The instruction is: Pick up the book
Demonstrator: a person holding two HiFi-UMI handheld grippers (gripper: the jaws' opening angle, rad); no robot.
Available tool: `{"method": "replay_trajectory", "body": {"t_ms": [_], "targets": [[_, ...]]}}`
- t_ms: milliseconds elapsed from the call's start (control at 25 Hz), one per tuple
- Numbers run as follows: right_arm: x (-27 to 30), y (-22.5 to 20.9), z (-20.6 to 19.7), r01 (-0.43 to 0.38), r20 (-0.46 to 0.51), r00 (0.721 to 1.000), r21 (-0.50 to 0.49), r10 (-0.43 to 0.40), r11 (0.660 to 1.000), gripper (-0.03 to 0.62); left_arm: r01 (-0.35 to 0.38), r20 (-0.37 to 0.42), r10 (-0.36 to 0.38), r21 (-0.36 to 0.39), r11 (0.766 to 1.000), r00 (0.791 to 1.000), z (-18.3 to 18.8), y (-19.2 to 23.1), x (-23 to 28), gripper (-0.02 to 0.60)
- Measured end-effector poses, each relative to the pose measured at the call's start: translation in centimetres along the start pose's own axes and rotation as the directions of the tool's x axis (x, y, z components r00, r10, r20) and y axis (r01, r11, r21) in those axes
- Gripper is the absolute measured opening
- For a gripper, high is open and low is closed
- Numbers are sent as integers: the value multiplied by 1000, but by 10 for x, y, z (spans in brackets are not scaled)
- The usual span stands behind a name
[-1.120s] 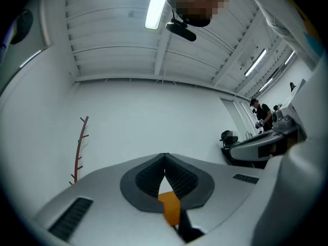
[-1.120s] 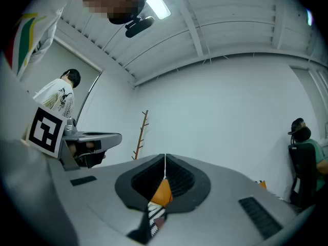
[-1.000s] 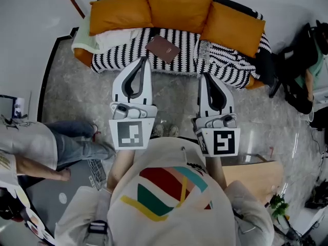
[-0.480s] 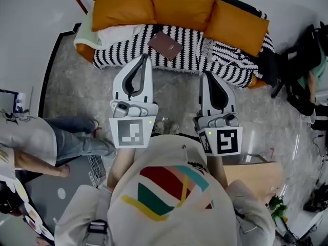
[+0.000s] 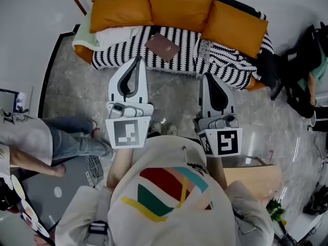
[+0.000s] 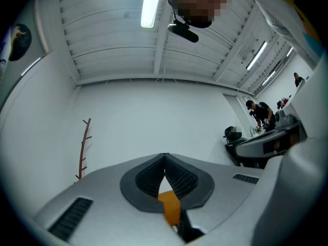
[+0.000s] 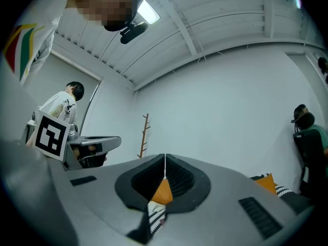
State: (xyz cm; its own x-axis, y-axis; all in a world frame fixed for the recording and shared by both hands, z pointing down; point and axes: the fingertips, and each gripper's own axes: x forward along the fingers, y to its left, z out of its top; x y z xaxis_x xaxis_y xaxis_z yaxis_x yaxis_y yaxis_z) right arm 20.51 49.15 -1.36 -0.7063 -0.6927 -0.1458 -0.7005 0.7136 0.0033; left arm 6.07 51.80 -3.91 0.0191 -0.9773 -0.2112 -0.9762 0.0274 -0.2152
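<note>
A brown book (image 5: 162, 47) lies flat on the black-and-white striped throw of the sofa (image 5: 225, 60), in front of the orange cushions (image 5: 179, 6). In the head view my left gripper (image 5: 136, 59) hangs over the floor just short of the sofa's front edge, below and left of the book, shut and empty. My right gripper (image 5: 206, 76) is farther right, also short of the sofa, shut with nothing in it. In the left gripper view the left gripper (image 6: 164, 156) points up at a white wall; in the right gripper view the right gripper (image 7: 164, 161) does too, with orange cushion showing behind the pads.
A person in jeans (image 5: 77, 141) stands on the floor at the left. A wooden table corner (image 5: 255, 177) sits at the lower right. Another person sits at a dark chair (image 5: 294, 70) on the right. A pale green blanket (image 5: 84, 39) drapes the sofa's left end.
My left gripper has drifted slightly left in the head view. The right gripper has barely shifted. Both stay shut, and the book lies where it was.
</note>
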Motion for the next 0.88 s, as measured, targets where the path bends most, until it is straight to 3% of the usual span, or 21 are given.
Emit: {"method": "replay_trajectory", "body": {"t_ms": [320, 520, 680, 760, 880], "targets": [[-15, -25, -17, 21, -19, 1000, 56, -20, 998, 15, 7, -14, -7, 20, 1000, 1000, -5, -21, 10, 6], [-13, -37, -20, 34, -20, 999, 44, -33, 998, 15, -7, 4, 7, -3, 1000, 1000, -30, -23, 14, 6], [-3, -44, -23, 41, -16, 999, 24, -41, 999, 15, 5, 22, -5, -27, 1000, 1000, -30, -27, 34, 6], [5, -46, -23, 40, -13, 999, 16, -40, 999, 15, 26, 8, -26, 7, 1000, 1000, -30, -30, 45, 6], [23, -47, -25, 36, -13, 999, 4, -36, 999, 15, 67, -30, -63, 149, 987, 998, -36, -33, 60, 6]]}}
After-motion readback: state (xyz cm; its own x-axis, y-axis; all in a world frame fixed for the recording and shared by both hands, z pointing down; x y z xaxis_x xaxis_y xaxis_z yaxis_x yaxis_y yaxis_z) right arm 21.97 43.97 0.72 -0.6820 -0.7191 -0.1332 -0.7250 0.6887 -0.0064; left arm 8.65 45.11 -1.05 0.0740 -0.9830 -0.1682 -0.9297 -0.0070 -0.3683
